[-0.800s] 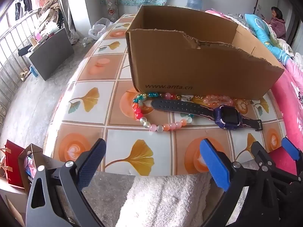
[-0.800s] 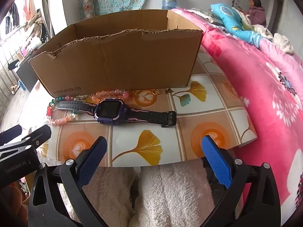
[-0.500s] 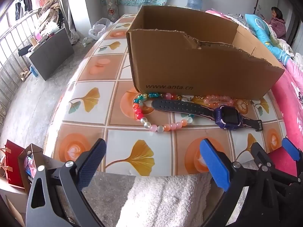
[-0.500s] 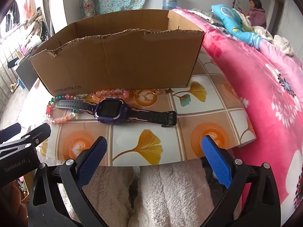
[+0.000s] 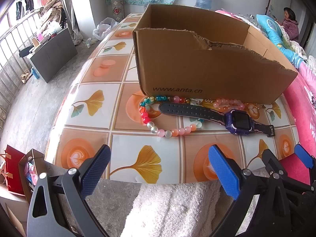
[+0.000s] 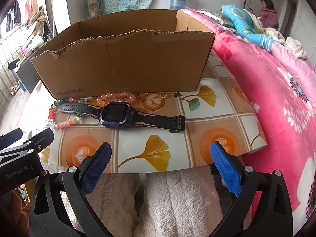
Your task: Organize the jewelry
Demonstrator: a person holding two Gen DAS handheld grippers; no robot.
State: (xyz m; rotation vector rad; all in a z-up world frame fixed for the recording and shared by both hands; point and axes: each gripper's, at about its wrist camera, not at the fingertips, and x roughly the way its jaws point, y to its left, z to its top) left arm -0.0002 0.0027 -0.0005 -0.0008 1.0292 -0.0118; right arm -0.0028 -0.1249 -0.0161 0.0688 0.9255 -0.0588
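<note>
Left wrist view: the left gripper is hovering at the table's near edge, its blue fingers spread wide, holding and touching nothing. The purple watch is lying at two o'clock from it, across a multicoloured bead bracelet at twelve o'clock, in front of the cardboard box.

Right wrist view: the right gripper is likewise standing wide and empty; the watch is lying at eleven o'clock, apart from the fingers.
</note>
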